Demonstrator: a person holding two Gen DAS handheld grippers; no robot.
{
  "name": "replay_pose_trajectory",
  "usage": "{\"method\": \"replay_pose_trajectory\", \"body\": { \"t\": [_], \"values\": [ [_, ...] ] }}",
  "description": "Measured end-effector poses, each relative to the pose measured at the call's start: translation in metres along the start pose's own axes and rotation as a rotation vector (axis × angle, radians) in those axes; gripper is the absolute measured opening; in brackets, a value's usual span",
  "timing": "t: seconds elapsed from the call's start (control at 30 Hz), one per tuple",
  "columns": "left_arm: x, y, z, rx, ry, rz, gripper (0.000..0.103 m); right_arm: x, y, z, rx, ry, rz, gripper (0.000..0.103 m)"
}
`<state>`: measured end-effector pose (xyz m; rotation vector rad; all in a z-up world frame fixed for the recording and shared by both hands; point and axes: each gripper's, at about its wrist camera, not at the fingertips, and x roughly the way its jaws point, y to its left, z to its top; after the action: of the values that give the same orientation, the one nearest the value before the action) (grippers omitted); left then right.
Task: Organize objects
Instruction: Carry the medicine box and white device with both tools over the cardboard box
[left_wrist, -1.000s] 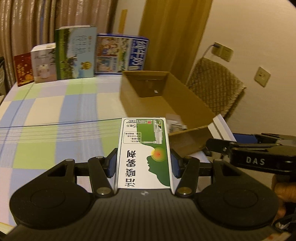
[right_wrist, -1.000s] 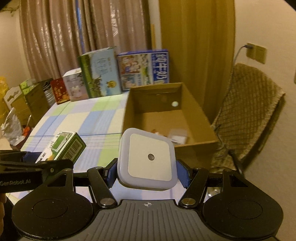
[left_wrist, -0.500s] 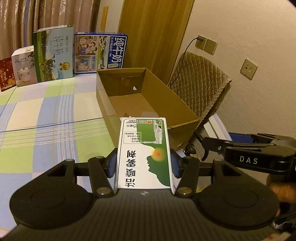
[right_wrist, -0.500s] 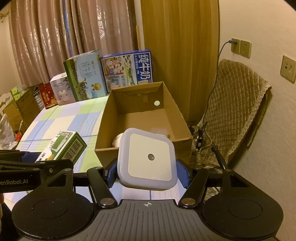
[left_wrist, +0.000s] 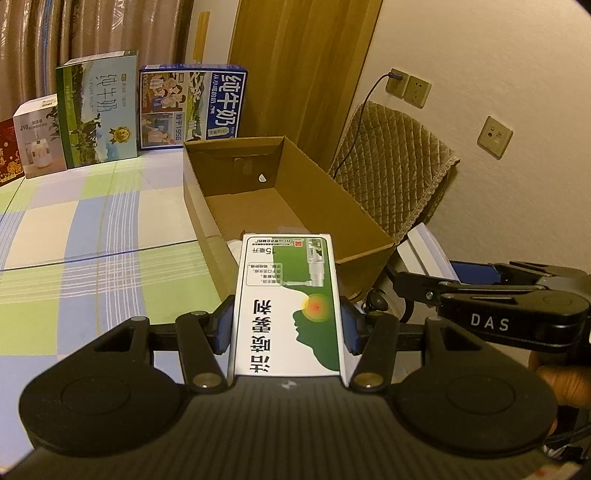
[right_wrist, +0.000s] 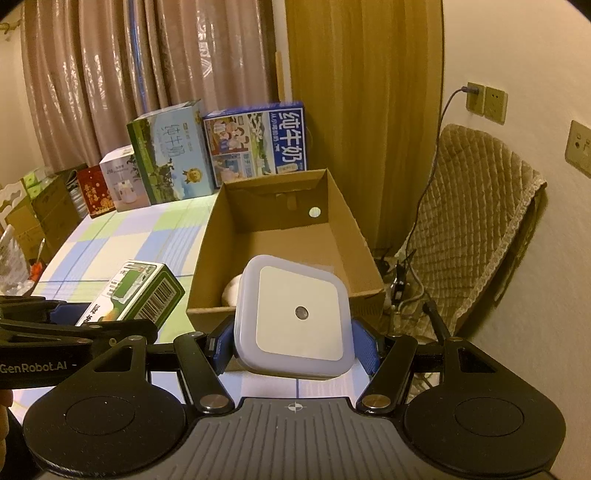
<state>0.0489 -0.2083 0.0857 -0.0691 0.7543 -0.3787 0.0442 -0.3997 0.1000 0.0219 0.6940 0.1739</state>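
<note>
1. The left gripper (left_wrist: 288, 325) is pinching a green-and-white medicine box (left_wrist: 288, 302) by its long sides, the blue pads (left_wrist: 221, 328) pressing in from left and right. The box is lying flat between the fingers, its printed face up and its far end sticking out past the fingertips.
2. The right gripper (right_wrist: 293, 347) is clamping a square white night light (right_wrist: 293, 314) between its blue pads (right_wrist: 364, 350); the light is sitting face up, slightly tilted, with a small dark dot at its centre.
3. In the right wrist view, the medicine box (right_wrist: 138, 295) is showing its barcode end, held by the left gripper (right_wrist: 92, 325) just to the left of the night light and level with the near corner of the carton.
4. In the left wrist view, the right gripper (left_wrist: 491, 314) is reaching in from the right, marked "DAS".
5. Just beyond both held things, an open cardboard box (left_wrist: 369, 236) is standing on the checked tablecloth (left_wrist: 92, 258) at the table's right edge. The far end of the medicine box is overlapping its near wall in the picture; the night light is covering part of its near wall and floor.
6. Something pale and rounded (right_wrist: 231, 291) is lying inside the cardboard box at its near end, mostly hidden.
7. To the right, a quilted chair (right_wrist: 476, 221) is standing against the wall.
8. Farthest off, milk cartons (right_wrist: 255, 142) and smaller boxes are lining the table's far edge before the curtains (right_wrist: 147, 74).
</note>
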Motion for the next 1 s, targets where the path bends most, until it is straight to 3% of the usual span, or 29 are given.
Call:
{"method": "replay_pose_trajectory", "body": {
  "t": [0.53,1.0],
  "values": [
    [0.028,0.005,0.038,0.002,-0.007,-0.006,0.050,0.031,-0.017,0.047,-0.022,-0.005,0.009,0.062],
    [0.107,0.024,0.099,-0.014,0.014,0.011,0.050,0.108,-0.057,0.091,0.065,0.029,0.029,0.062]
  ]
}}
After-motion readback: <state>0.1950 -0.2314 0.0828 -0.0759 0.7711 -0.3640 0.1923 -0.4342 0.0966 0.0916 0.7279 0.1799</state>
